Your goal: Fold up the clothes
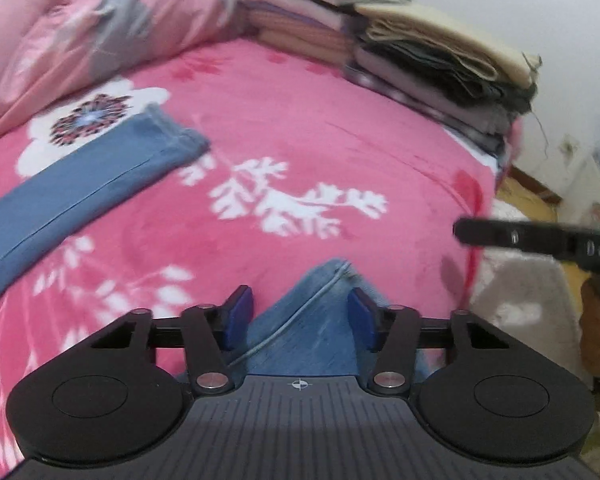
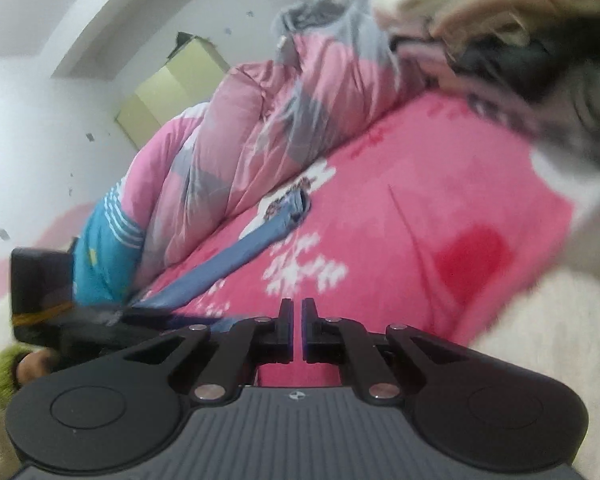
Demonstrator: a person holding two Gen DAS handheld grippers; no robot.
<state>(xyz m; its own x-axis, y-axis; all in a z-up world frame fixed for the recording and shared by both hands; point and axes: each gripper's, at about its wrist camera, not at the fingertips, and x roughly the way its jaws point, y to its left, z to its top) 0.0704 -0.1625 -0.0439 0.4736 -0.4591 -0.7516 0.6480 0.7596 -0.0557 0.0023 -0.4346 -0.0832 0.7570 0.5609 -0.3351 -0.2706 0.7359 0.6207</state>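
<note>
Left wrist view: left gripper [image 1: 300, 322] is holding blue jeans [image 1: 76, 196]; right gripper [image 2: 297, 330] is pinching shut on nothing. Jeans may be slipping, unfolding.

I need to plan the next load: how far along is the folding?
Done: two stacks of folded clothes at the bed's far edge. In hand: blue jeans on the pink blanket, one corner between the left gripper pads. Right gripper shut, empty. Left: folding and stacking them.
</note>
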